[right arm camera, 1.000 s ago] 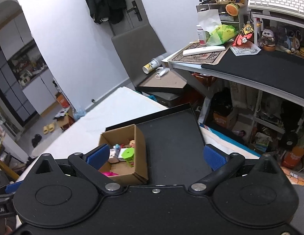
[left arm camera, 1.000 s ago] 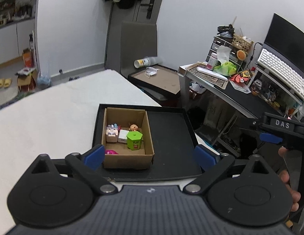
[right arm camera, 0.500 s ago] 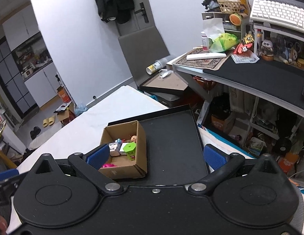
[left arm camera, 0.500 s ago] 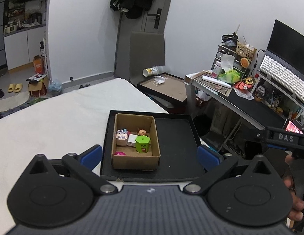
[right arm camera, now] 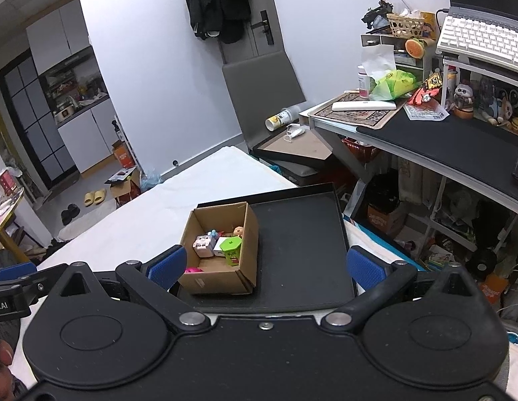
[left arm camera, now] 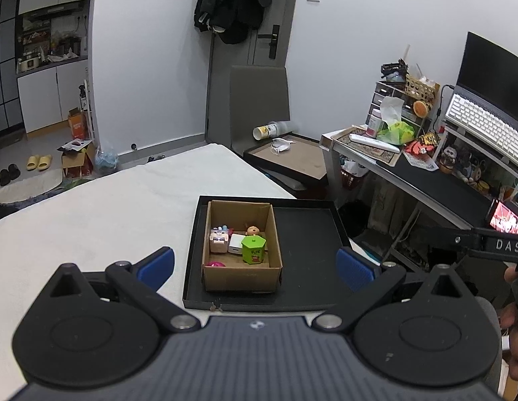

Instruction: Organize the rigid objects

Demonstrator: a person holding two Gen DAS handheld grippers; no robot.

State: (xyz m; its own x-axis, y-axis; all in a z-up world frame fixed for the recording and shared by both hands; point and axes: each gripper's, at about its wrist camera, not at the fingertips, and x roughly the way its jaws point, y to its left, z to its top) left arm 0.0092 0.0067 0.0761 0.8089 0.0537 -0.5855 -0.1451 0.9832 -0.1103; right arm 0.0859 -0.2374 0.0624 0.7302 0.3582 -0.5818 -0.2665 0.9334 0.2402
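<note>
A cardboard box (left arm camera: 240, 275) (right arm camera: 247, 234) stands in the left half of a black tray (left arm camera: 305, 244) (right arm camera: 302, 244) on a white table (left arm camera: 92, 220). In the box are a green hexagonal toy (left arm camera: 253, 249) (right arm camera: 232, 250), a pinkish cube figure (left arm camera: 218, 241) (right arm camera: 204, 246), a white block (left arm camera: 236, 246), a small doll head (left arm camera: 252, 230) and a pink piece (left arm camera: 215, 264). My left gripper (left arm camera: 255, 267) is open and empty, held back above the tray's near edge. My right gripper (right arm camera: 265, 264) is open and empty, also above the near edge.
A grey chair (left arm camera: 259, 107) and a framed board (left arm camera: 292, 160) stand beyond the table. A cluttered desk (right arm camera: 425, 127) with a keyboard (right arm camera: 482, 43) is to the right. The right half of the tray holds nothing.
Both grippers have pulled back and up from the tray, so the box looks smaller and farther. Both stay open and empty.
</note>
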